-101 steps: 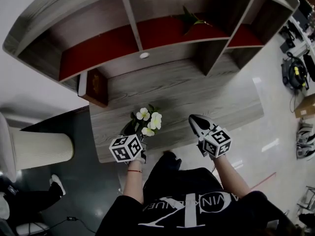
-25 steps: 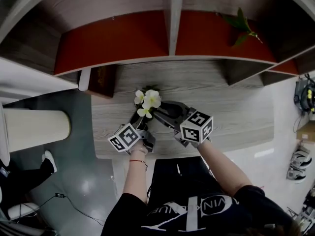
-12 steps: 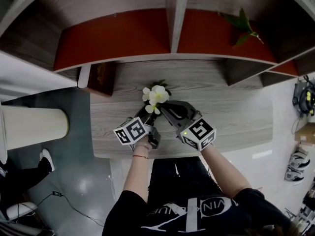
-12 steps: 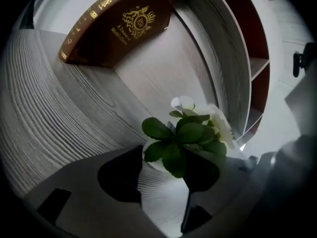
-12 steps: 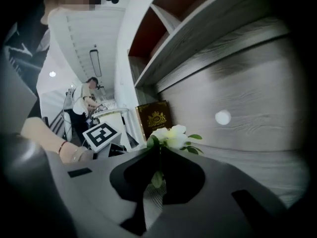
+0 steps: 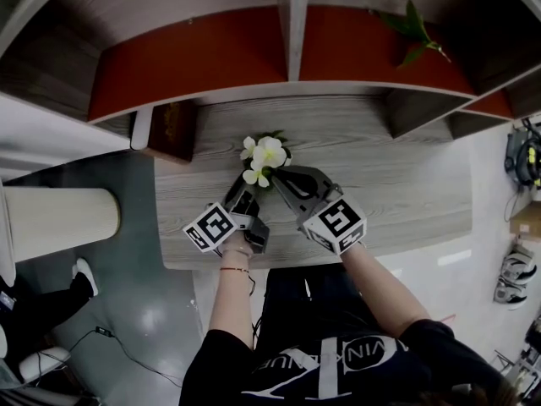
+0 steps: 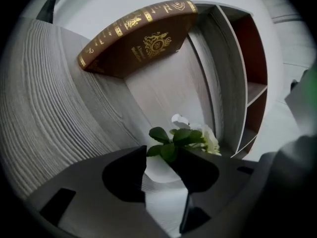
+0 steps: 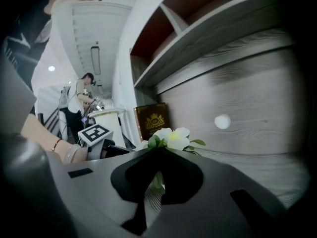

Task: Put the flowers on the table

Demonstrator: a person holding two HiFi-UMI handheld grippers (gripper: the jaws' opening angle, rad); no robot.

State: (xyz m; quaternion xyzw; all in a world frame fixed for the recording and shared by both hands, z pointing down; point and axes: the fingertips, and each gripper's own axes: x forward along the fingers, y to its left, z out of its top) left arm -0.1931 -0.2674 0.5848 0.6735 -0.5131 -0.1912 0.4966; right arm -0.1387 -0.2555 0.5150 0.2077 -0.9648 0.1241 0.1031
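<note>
Though head view hides it, right gripper (image 8: 161, 152) apparently pinches flowers (image 8: 173, 137); left gripper (image 7: 163, 158), spread, closes round them

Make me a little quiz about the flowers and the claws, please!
1. True or false: the flowers are up on the red shelf.
2. Fill in: the brown thing with gold print standing near the flowers is a ____.
3. Which claw is shut on the flowers' stem? A the left one. B the right one.

Key
1. False: they are down at the table.
2. book
3. B: the right claw is shut on the stem. The left claw has its jaws apart and closing, with leaves between them.
</note>
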